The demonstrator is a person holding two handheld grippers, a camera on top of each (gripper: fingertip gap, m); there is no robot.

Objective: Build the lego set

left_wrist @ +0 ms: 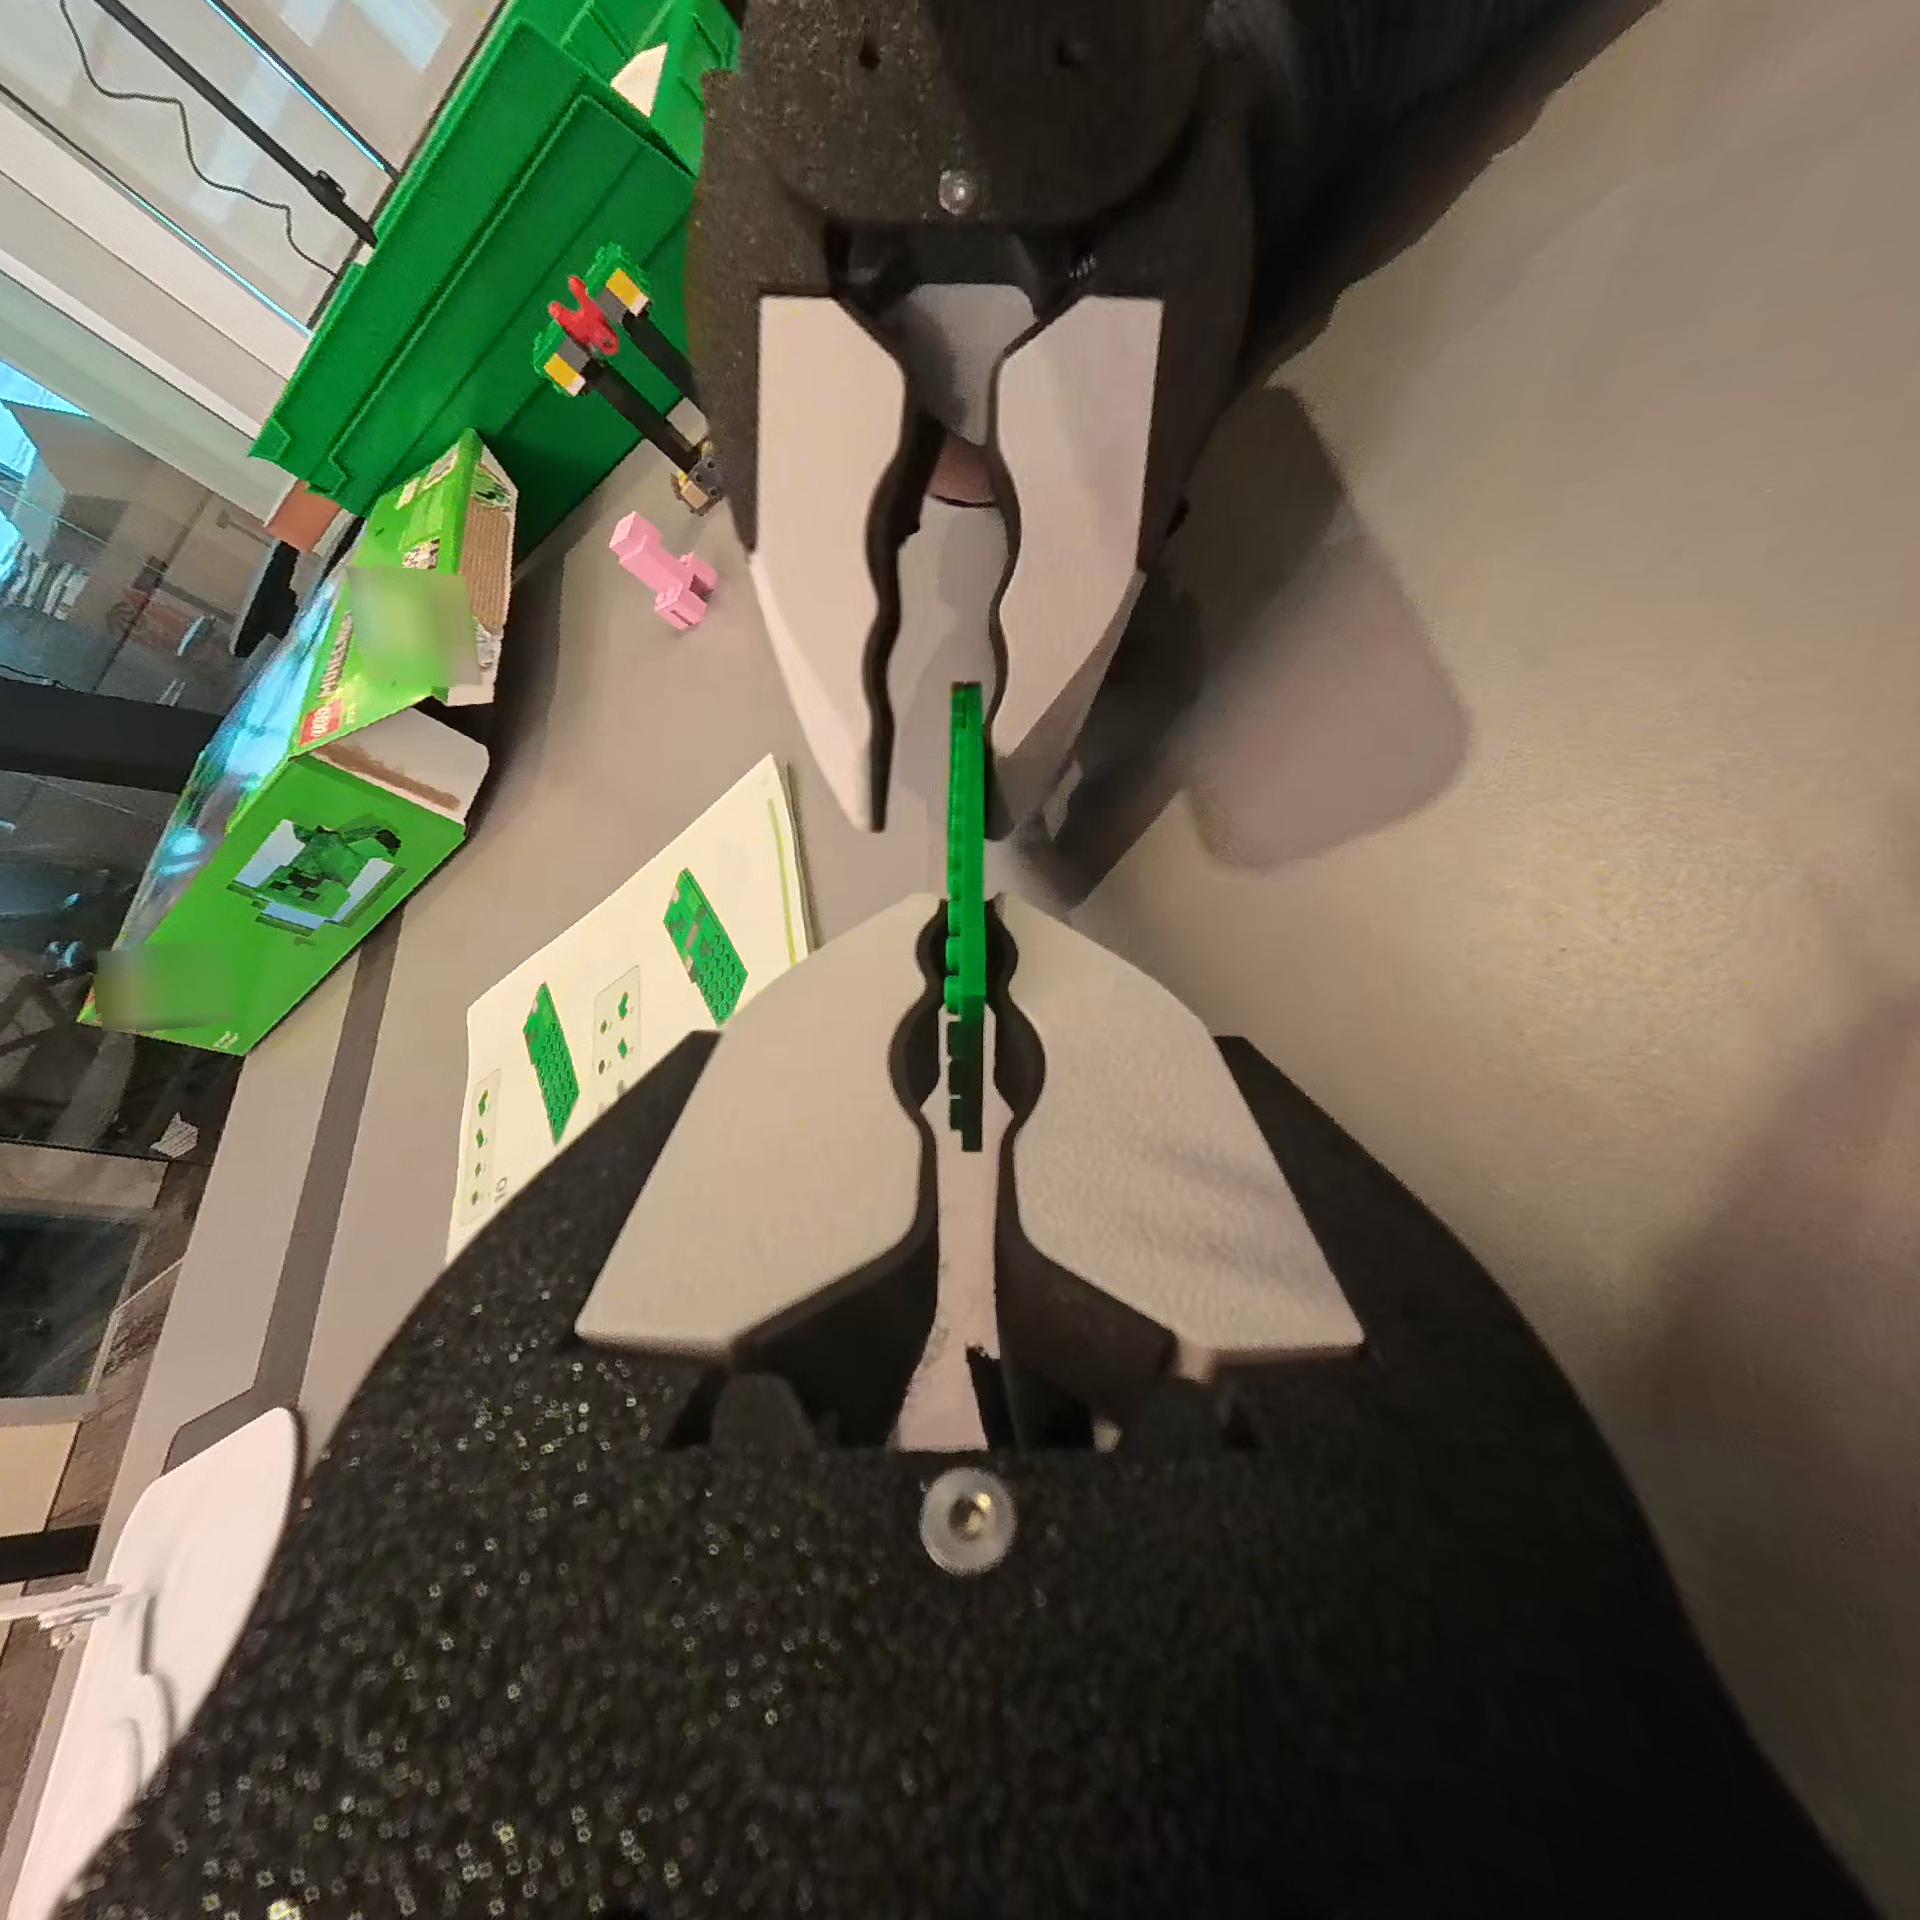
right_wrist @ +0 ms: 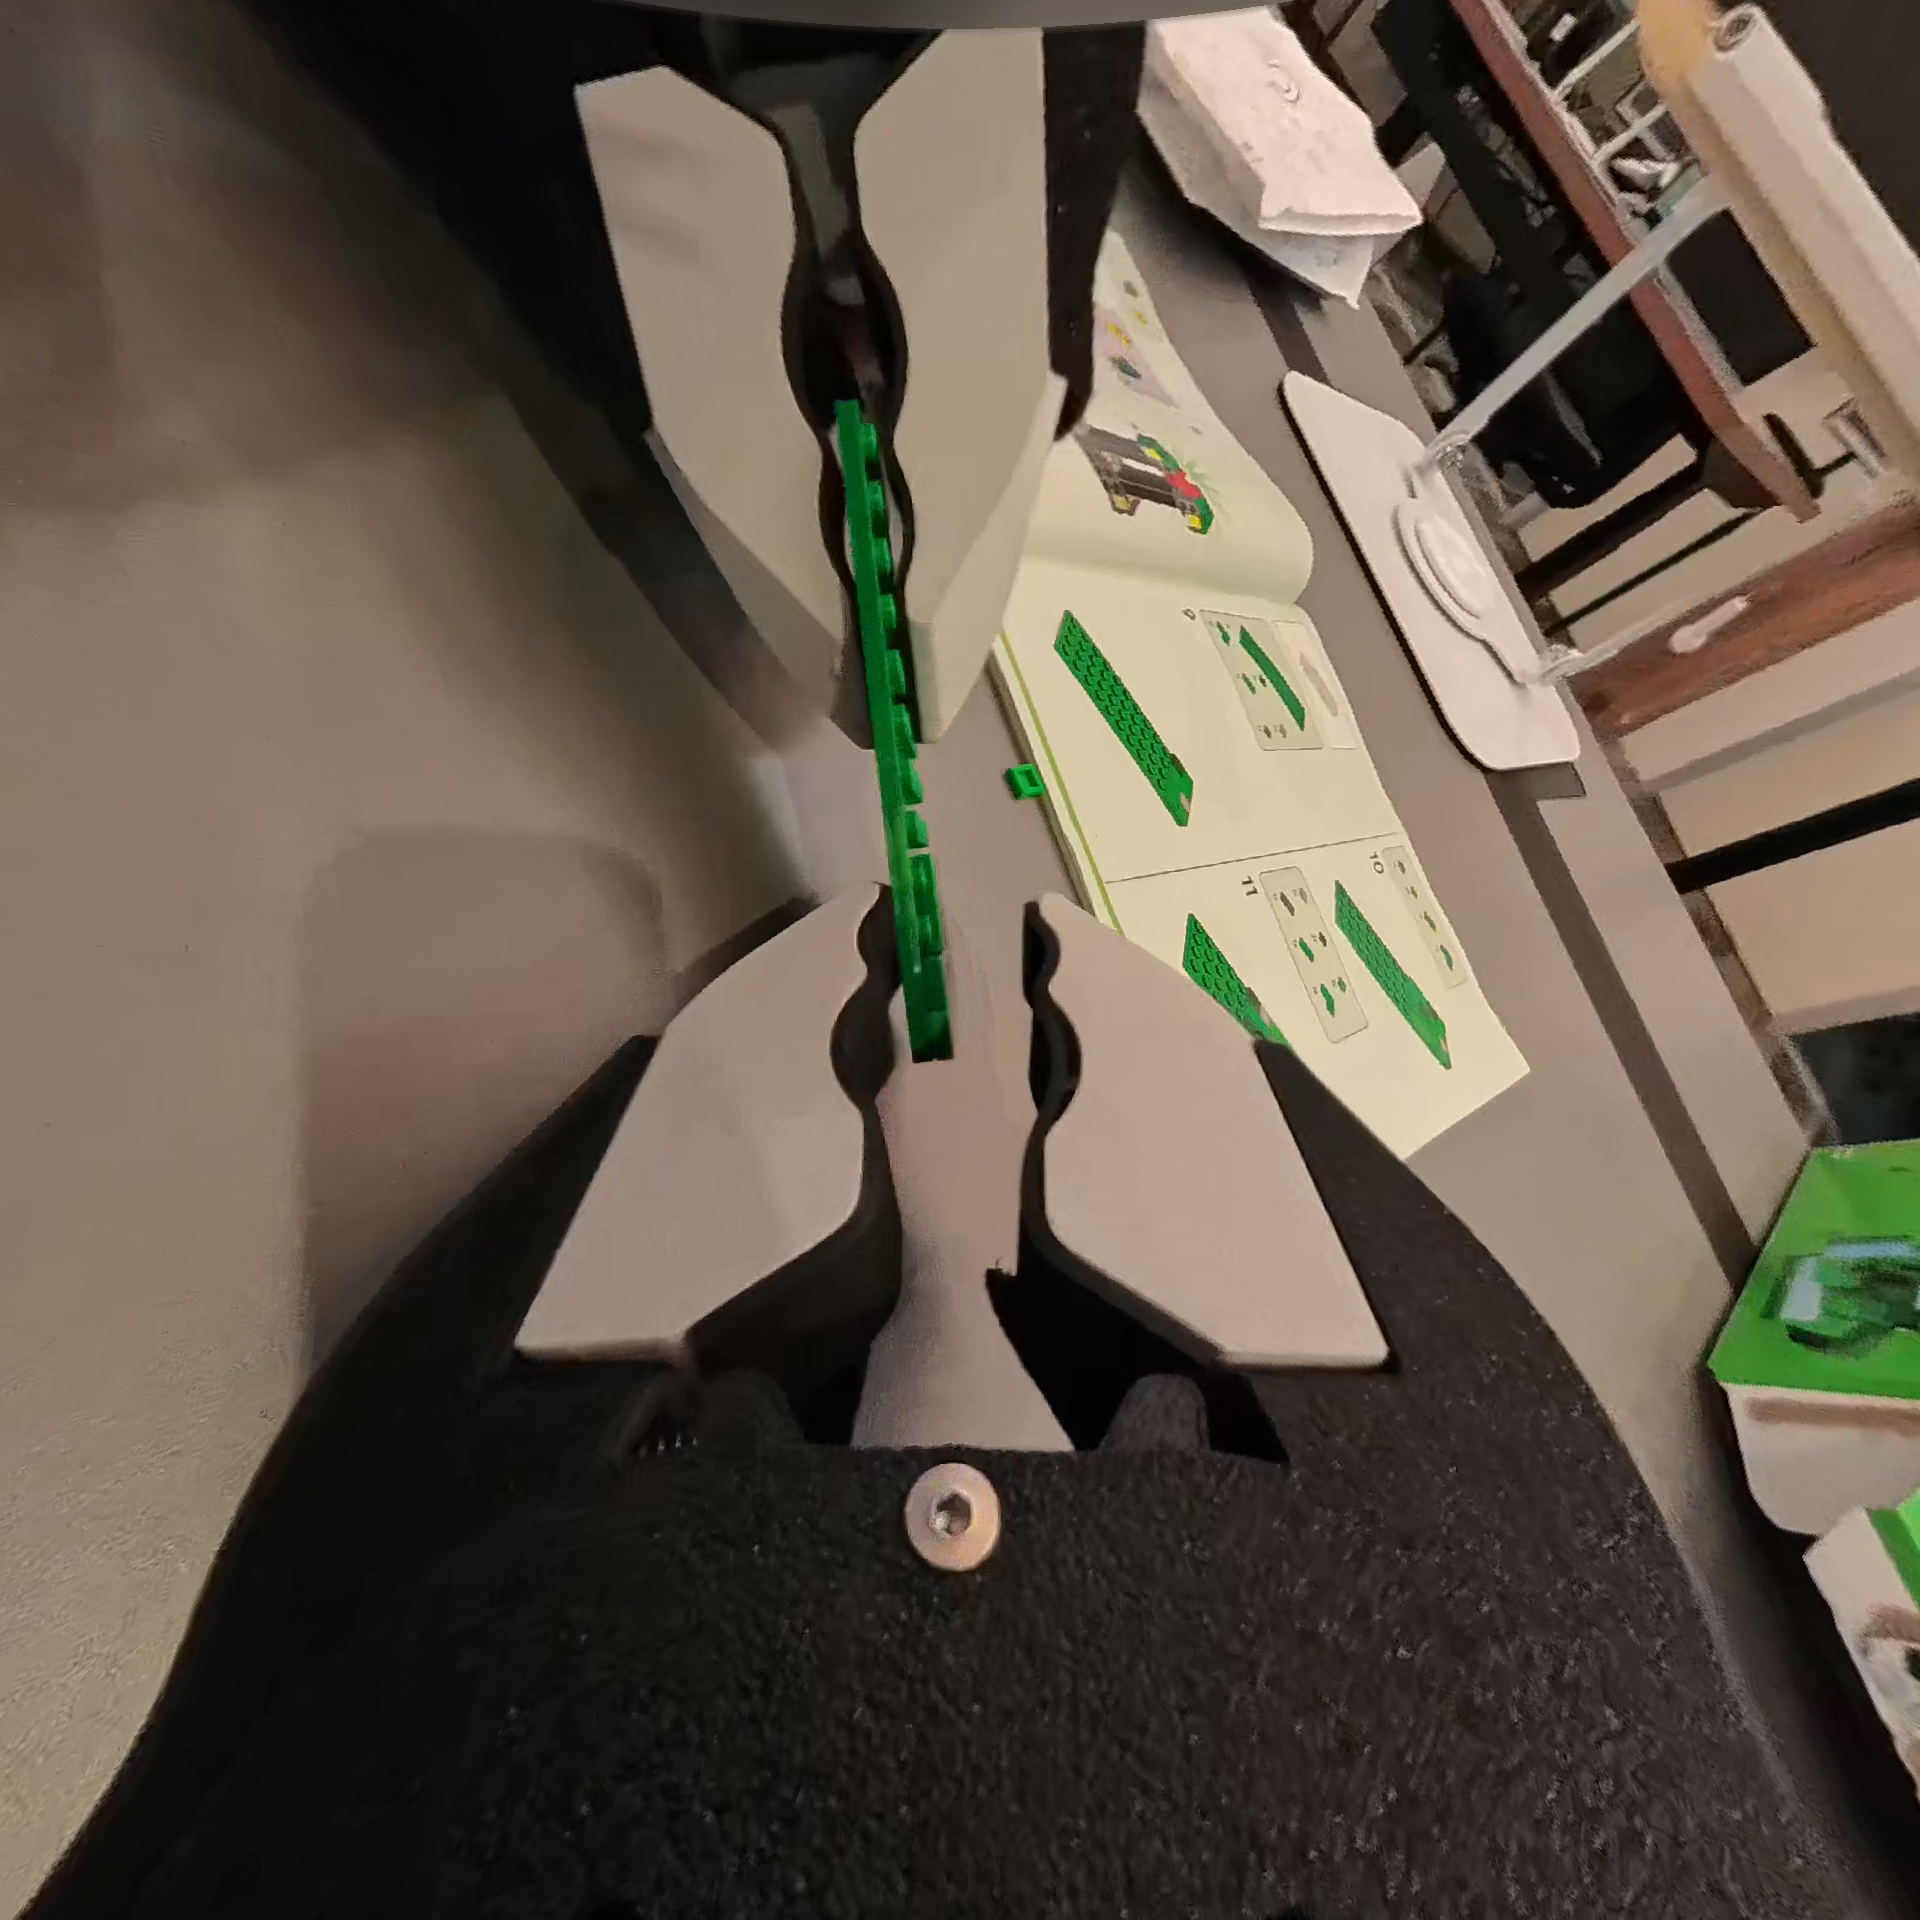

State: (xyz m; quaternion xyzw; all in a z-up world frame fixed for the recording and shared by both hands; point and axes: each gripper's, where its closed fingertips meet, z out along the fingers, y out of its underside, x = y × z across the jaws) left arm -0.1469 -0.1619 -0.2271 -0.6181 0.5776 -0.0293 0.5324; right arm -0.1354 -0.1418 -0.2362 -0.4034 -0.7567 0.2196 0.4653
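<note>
Counter (left_wrist: 1558,520): grey; wide bare stretch on the right in the left wrist view, its edge running along the left.
Bins (left_wrist: 499,239): green, far left by the counter edge.
Box (left_wrist: 312,862): green, open flap, near the left edge; its far end is blurred.
Booklet (right_wrist: 1226,790): lying open right of the claws, its near corner hidden behind the right claw.
Left claw (left_wrist: 961,1023): points straight at the other claw, clamped on one end of the plate.
Right claw (right_wrist: 956,971): fingers apart; the plate's other end sits between them, against the left finger (right_wrist: 769,1091).
Plate (left_wrist: 964,831): long green strip, seen edge-on, bridging both claws above the counter.
Pink piece (left_wrist: 665,577): far left, clear of the claws.
Small green piece (right_wrist: 1021,781): beside the booklet's edge.
</note>
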